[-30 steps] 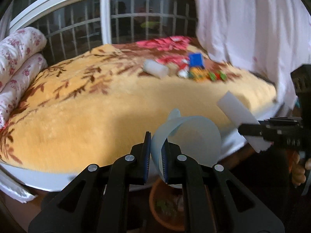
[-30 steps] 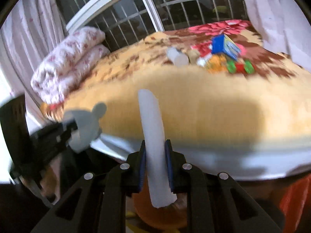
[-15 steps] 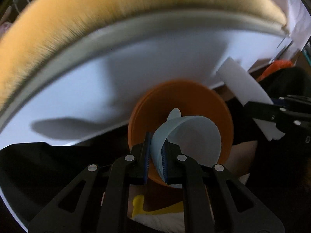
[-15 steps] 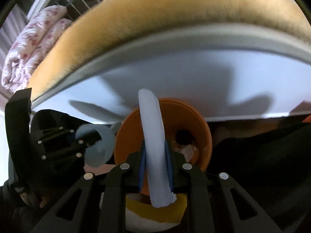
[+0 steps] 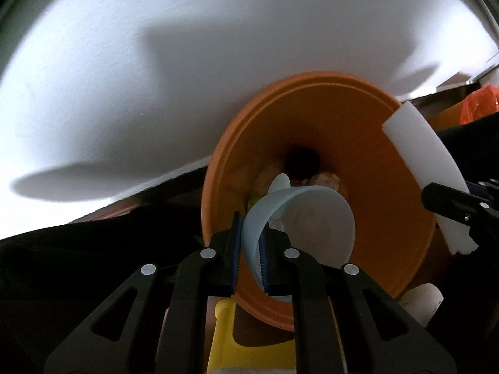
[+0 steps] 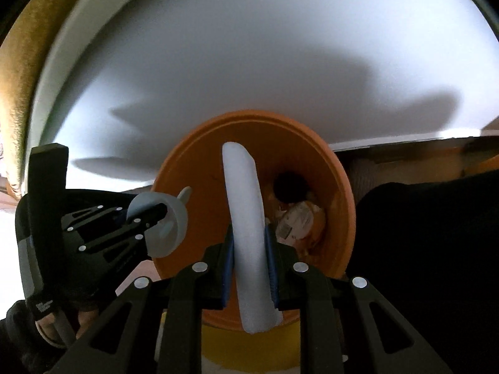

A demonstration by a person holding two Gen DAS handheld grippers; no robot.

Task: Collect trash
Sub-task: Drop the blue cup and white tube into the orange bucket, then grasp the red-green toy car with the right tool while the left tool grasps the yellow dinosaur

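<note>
An orange trash bin stands on the floor beside the white side of the bed, with wrappers and scraps at its bottom. My left gripper is shut on the rim of a pale blue plastic cup that hangs over the bin's mouth. My right gripper is shut on a white foam strip, held upright over the orange trash bin. The foam strip and the right gripper's fingers show at the right of the left wrist view. The cup shows at the left of the right wrist view.
The white bed side rises just behind the bin, with the yellow blanket above it. A yellow and white object lies under the bin's near edge. An orange bag sits far right. A gloved hand holds the left gripper.
Both grippers have dropped from bed height down to the bin and tilted downward. The bed top has left the views and the bin's mouth now fills them. Both items stay gripped.
</note>
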